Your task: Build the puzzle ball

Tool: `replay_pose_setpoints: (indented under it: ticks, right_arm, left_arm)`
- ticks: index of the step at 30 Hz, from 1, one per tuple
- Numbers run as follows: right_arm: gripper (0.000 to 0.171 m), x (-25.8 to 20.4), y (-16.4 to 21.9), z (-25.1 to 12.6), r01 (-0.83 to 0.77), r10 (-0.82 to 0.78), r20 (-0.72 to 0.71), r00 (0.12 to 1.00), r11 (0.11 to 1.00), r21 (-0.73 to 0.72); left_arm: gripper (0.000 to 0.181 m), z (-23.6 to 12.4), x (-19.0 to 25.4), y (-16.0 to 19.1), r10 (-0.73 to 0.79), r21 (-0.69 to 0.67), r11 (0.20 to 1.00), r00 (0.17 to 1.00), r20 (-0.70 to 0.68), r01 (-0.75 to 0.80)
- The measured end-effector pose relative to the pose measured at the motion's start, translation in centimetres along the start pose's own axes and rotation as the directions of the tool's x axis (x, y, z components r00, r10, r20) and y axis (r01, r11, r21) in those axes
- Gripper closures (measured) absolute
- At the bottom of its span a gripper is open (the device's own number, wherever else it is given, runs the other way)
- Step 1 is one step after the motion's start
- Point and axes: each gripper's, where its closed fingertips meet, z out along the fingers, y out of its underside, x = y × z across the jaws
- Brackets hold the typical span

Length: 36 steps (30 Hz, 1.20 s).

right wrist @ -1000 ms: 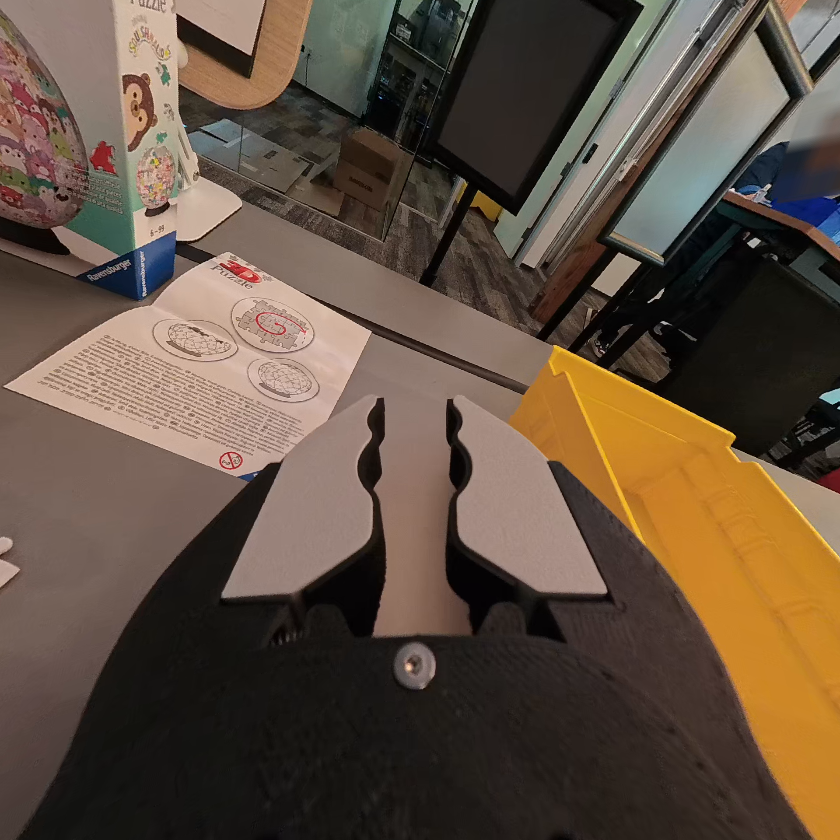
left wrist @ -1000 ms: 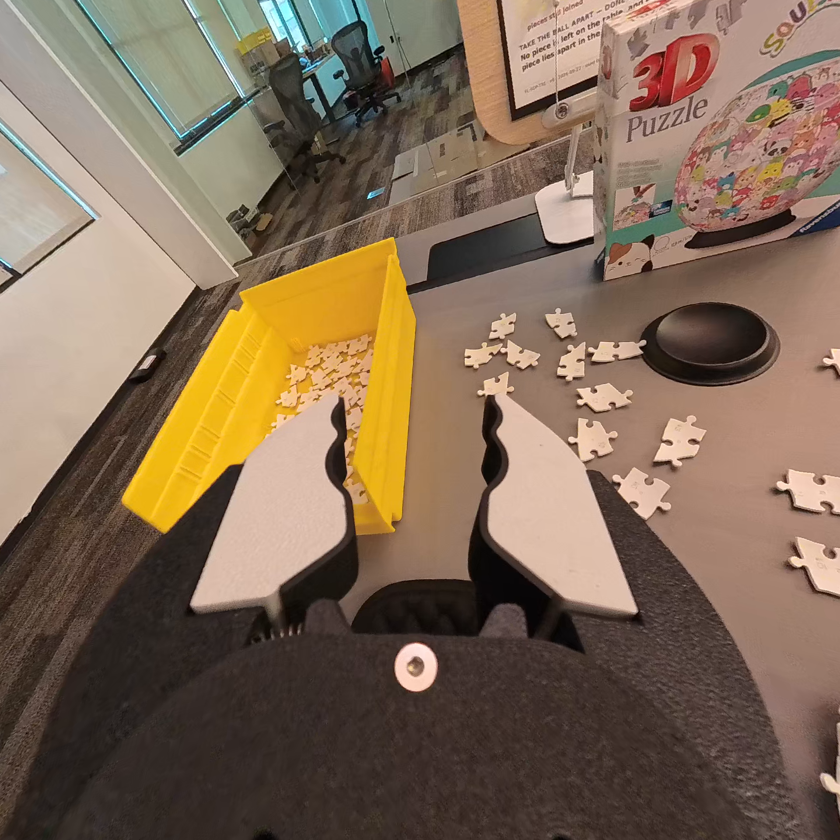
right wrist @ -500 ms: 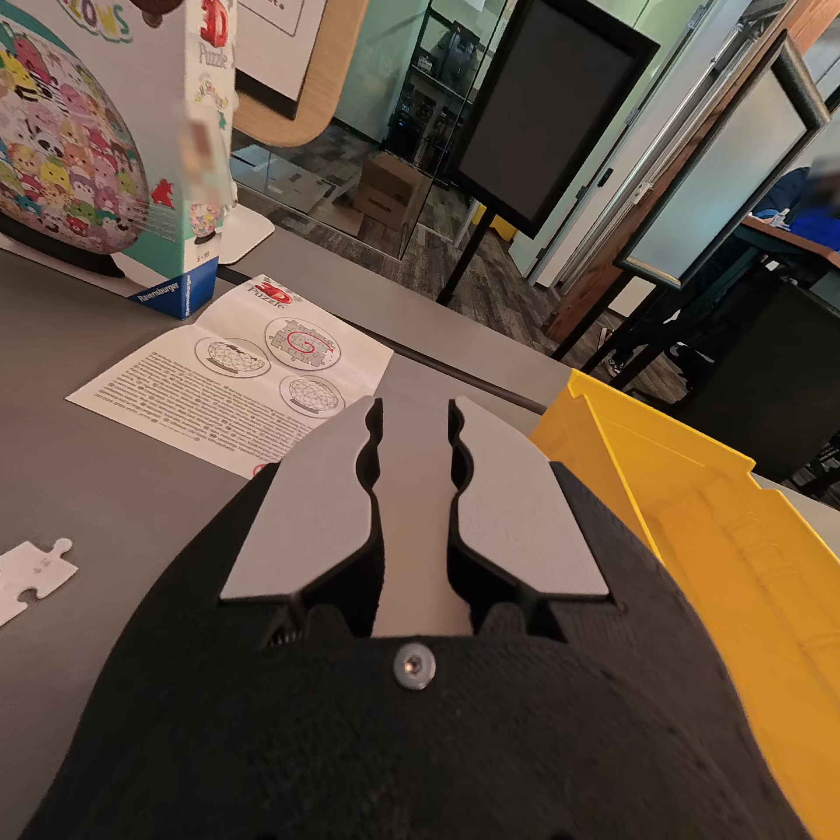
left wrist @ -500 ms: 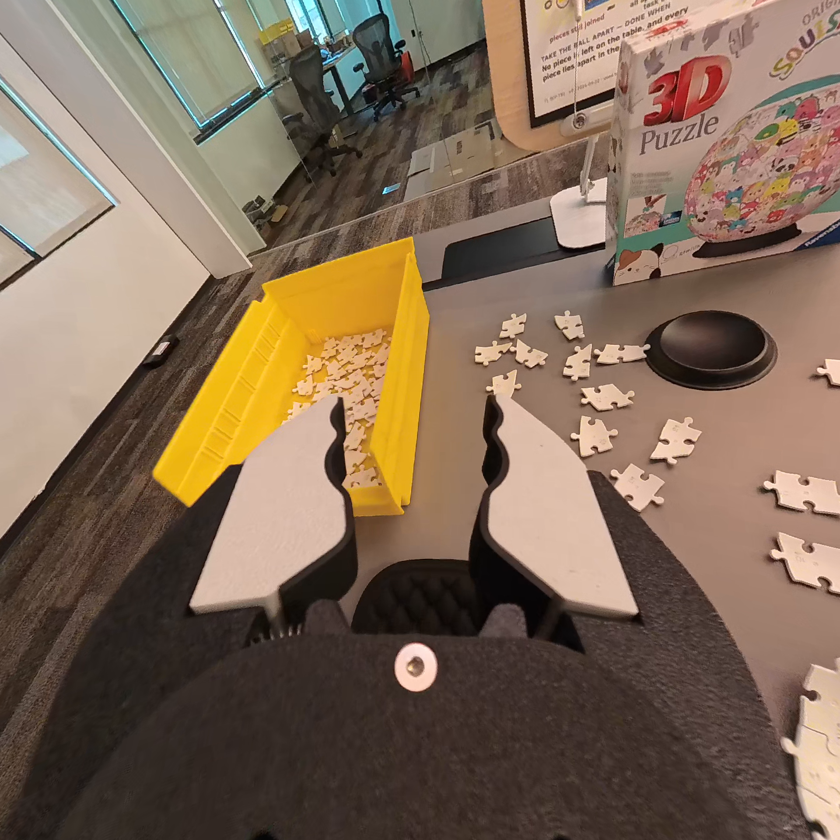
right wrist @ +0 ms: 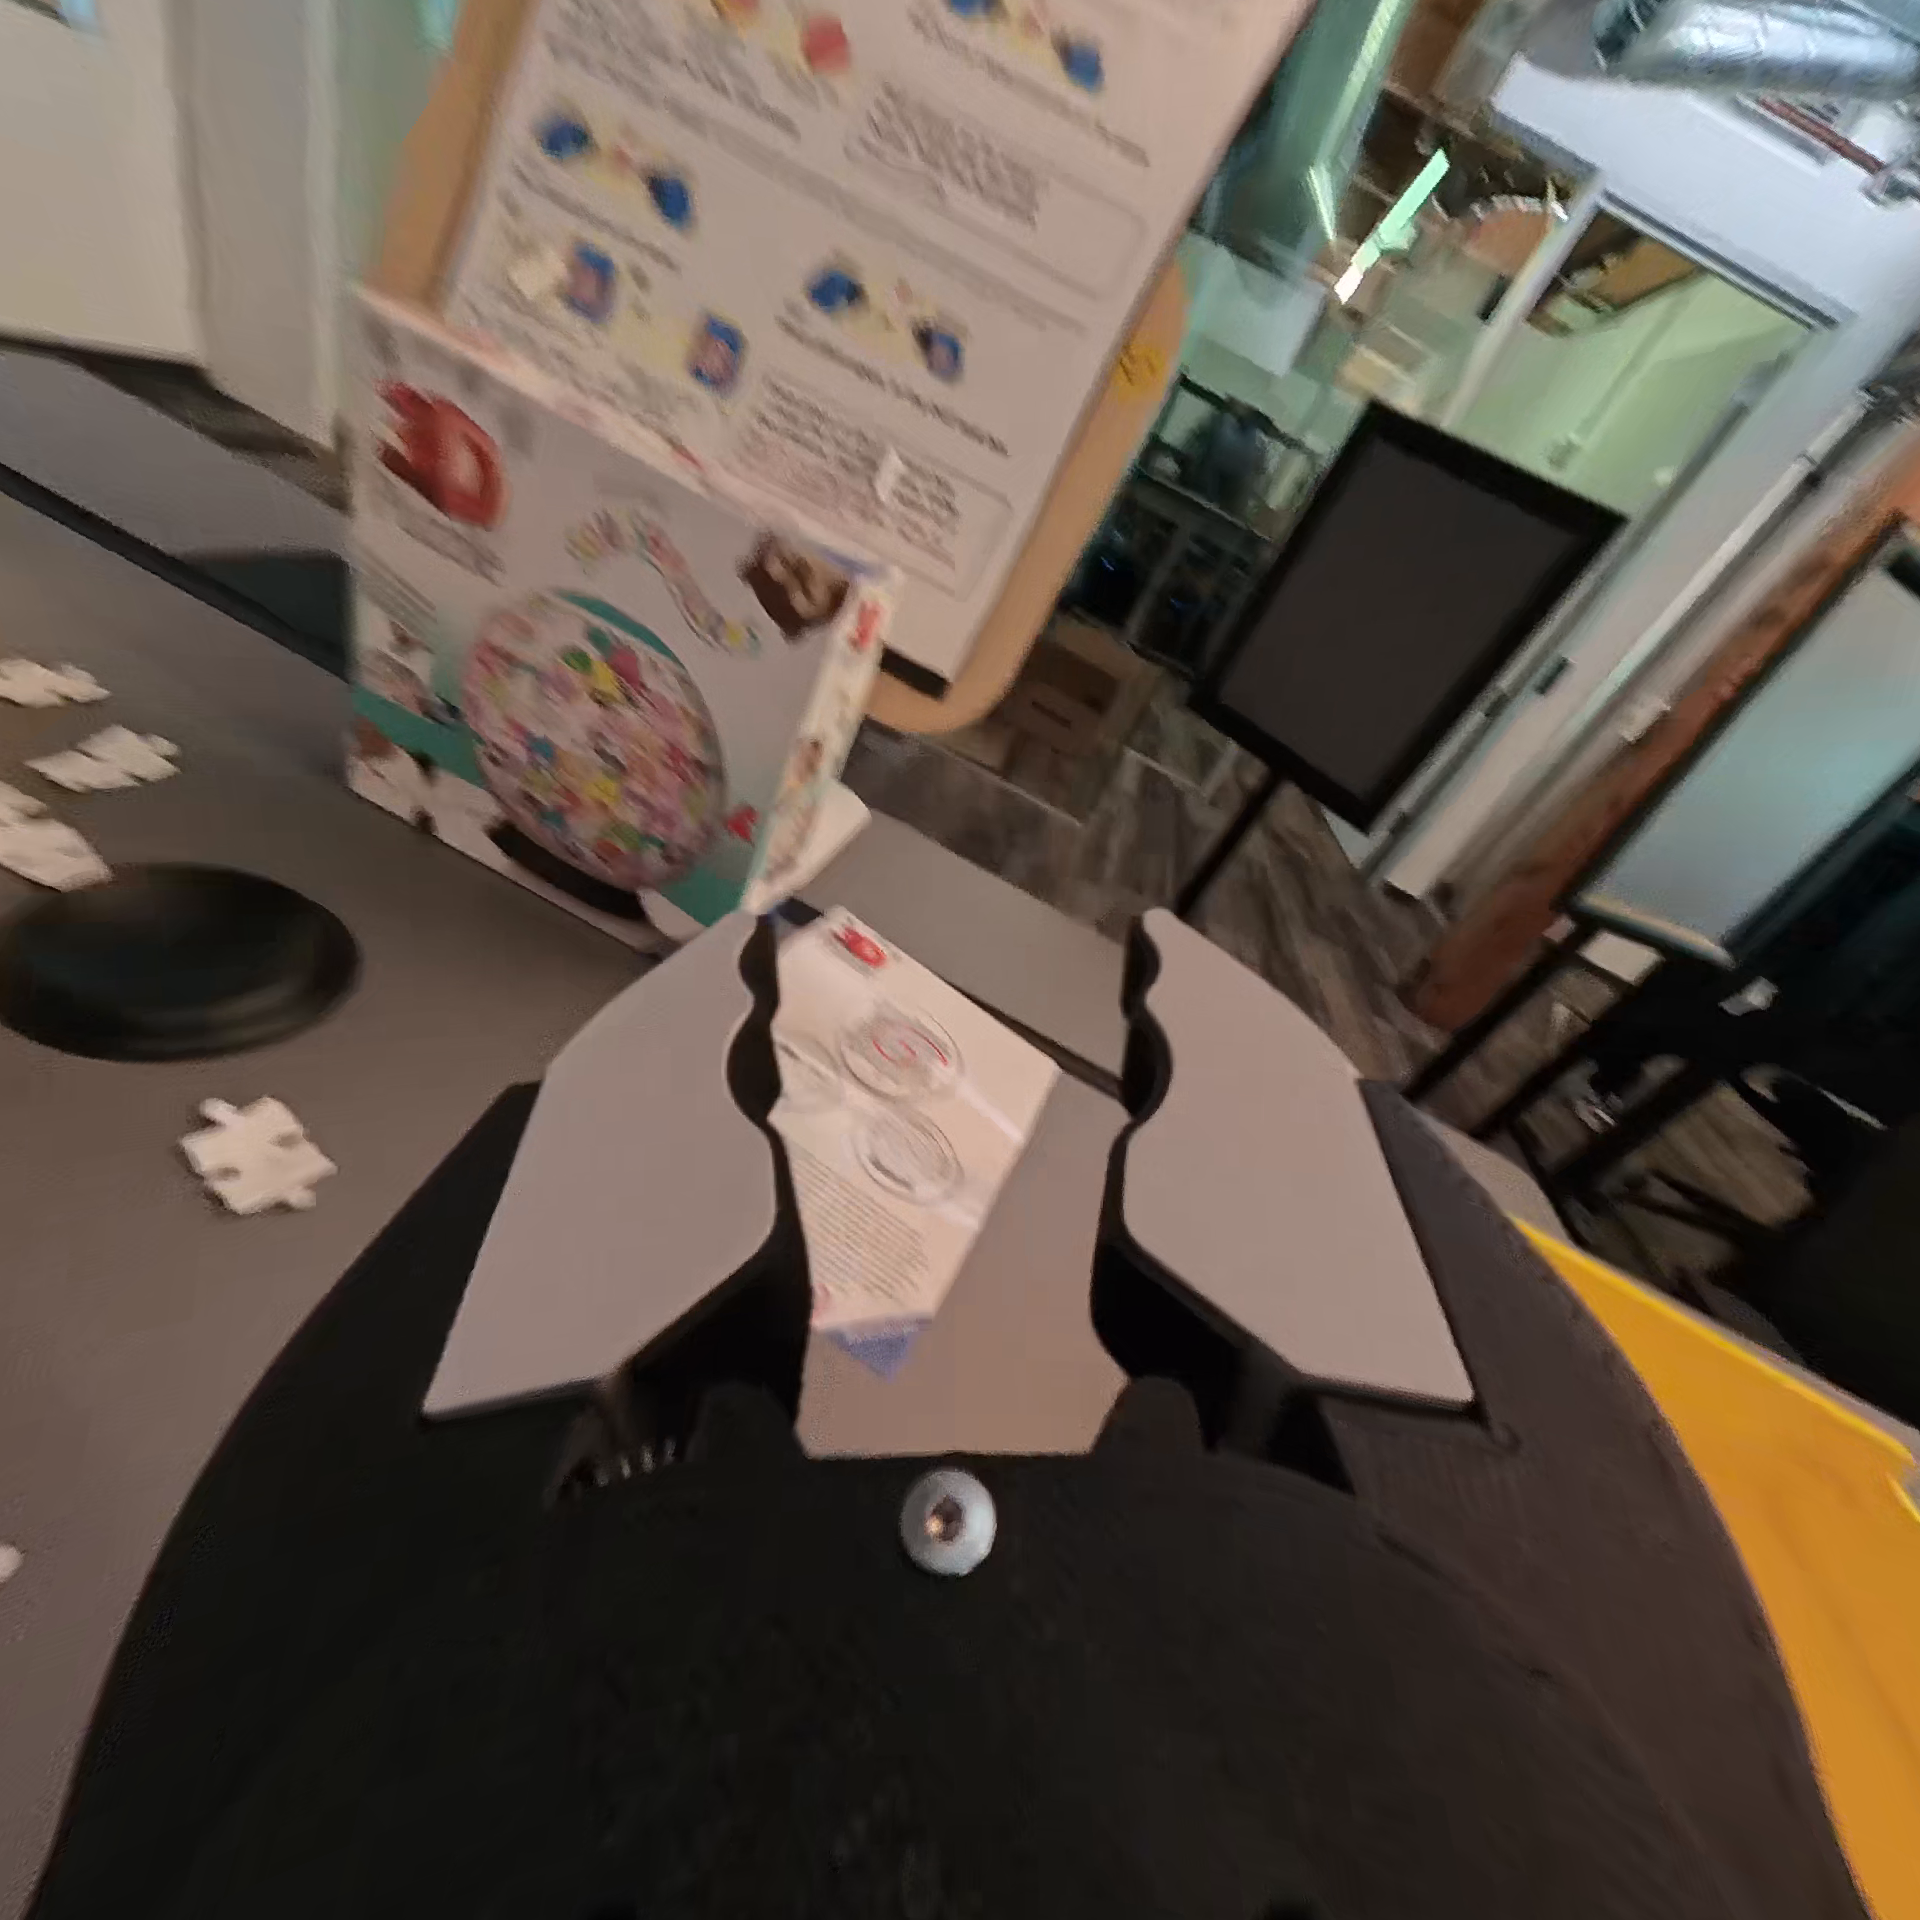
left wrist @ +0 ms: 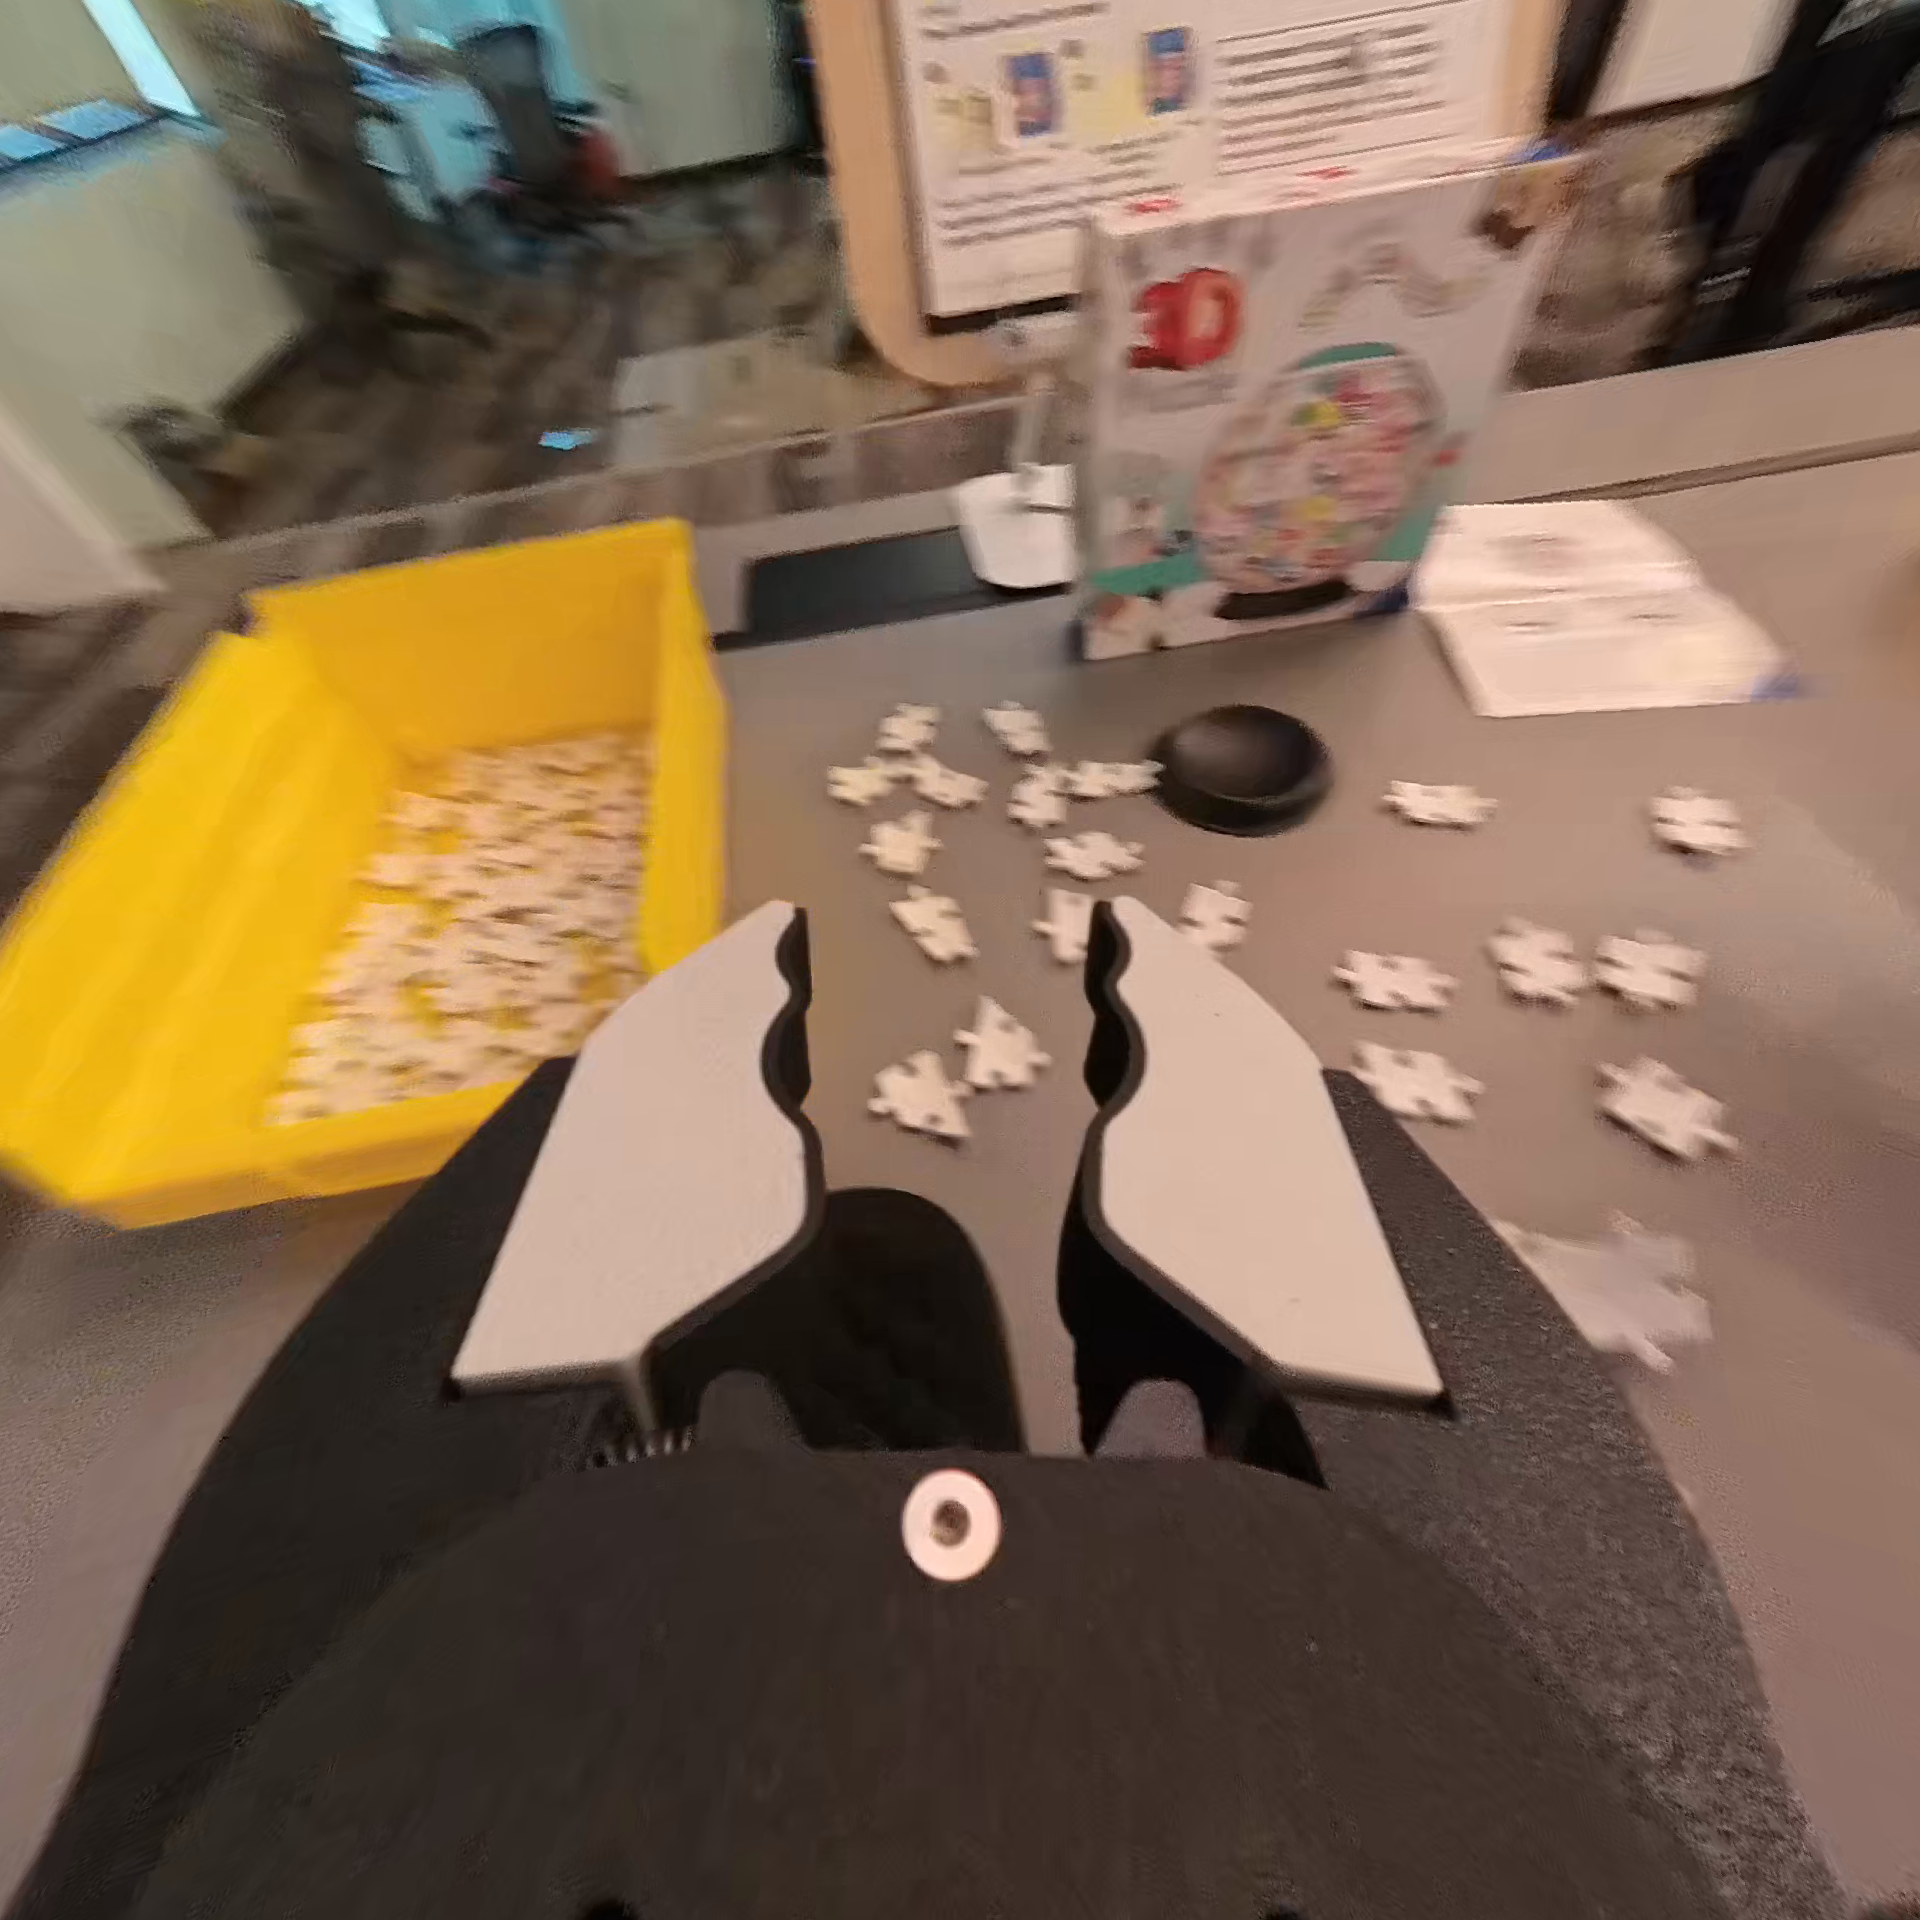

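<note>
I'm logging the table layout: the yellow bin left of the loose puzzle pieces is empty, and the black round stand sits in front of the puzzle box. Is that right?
Not quite. The yellow bin is not empty: the left wrist view shows its floor covered with white pieces. The rest holds: it sits left of the loose puzzle pieces, and the black round stand sits in front of the puzzle box.

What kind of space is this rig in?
Likely an office: office chairs behind glass partitions, a dark display screen on a stand, a poster board, and a grey table for work.

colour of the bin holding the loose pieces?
Yellow bin; clearest in the left wrist view.
</note>
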Motion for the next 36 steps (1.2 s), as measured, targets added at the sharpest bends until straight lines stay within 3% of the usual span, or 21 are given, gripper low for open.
replay_pose_setpoints:
  ticks: [4,8,11,14,17,22,27,31,36]
  right_arm:
    - [0.083,-4.1,-5.6,0.0,-0.173,0.118,0.305,0.945,0.972,0.157]
    - [0.09,-6.3,-9.9,0.9,-0.324,0.189,0.518,0.834,0.928,0.183]
    - [0.094,-4.7,-12.3,1.8,-0.286,0.133,0.455,0.88,0.915,0.285]
    - [0.097,-2.1,-13.6,1.8,-0.198,0.069,0.322,0.944,0.901,0.385]
    - [0.097,0.3,-13.4,1.8,-0.176,0.077,0.253,0.964,0.901,0.397]
    - [0.088,2.8,-12.8,1.9,-0.251,0.153,0.277,0.949,0.897,0.365]
    - [0.109,5.2,-13.8,0.9,-0.359,0.251,0.313,0.916,0.862,0.358]
    - [0.118,8.3,-14.4,-0.9,-0.255,0.188,0.201,0.961,0.882,0.395]
    - [0.129,10.6,-15.1,-3.2,-0.255,0.197,0.175,0.965,0.868,0.426]
  left_arm:
    - [0.14,-0.7,3.7,2.5,-0.046,0.016,0.998,0.941,-0.335,0.055]
    - [0.142,-0.3,5.9,5.3,-0.004,-0.022,1.0,0.871,-0.492,-0.008]
    - [0.142,-0.3,8.4,6.2,-0.118,-0.103,0.992,0.755,-0.646,0.067]
    - [0.145,0.1,9.7,8.1,-0.212,-0.214,0.973,0.689,-0.693,0.084]
    - [0.15,0.1,10.4,10.3,-0.253,-0.289,0.955,0.679,-0.689,0.062]
    - [0.153,-1.2,12.1,12.3,-0.278,-0.345,0.938,0.649,-0.708,0.025]
    - [0.152,-2.5,13.9,13.5,-0.286,-0.376,0.926,0.61,-0.739,-0.022]
    - [0.15,-3.2,14.4,13.9,-0.291,-0.386,0.922,0.606,-0.741,-0.03]
    - [0.15,-3.8,14.5,14.0,-0.312,-0.404,0.914,0.591,-0.744,-0.027]
